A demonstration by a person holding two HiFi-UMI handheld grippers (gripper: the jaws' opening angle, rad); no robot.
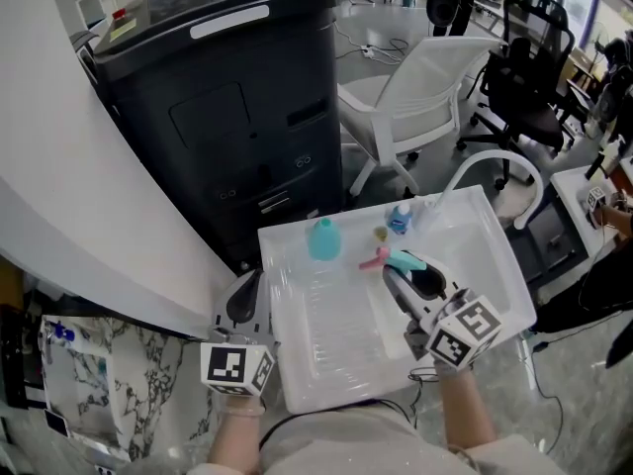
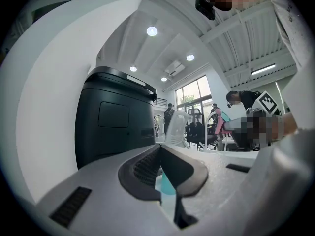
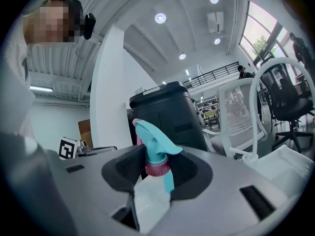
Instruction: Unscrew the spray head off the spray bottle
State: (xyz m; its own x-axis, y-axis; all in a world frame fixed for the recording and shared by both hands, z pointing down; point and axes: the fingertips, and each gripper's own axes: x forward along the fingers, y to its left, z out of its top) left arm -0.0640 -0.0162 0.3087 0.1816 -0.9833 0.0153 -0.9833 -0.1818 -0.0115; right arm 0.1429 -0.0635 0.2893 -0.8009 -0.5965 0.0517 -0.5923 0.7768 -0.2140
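Centre frame: right gripper (image 3: 158,165) pinches spray head (image 3: 153,140) by round collar (image 3: 157,170); left gripper (image 2: 161,175) pressed together, empty. We fear the head slipping out.

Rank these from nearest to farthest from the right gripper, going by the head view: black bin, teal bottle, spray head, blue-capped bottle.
1. Spray head: between the right gripper's jaws.
2. Blue-capped bottle: just beyond, near the tray's far edge.
3. Teal bottle: farther left on the tray.
4. Black bin: off the tray, far left.
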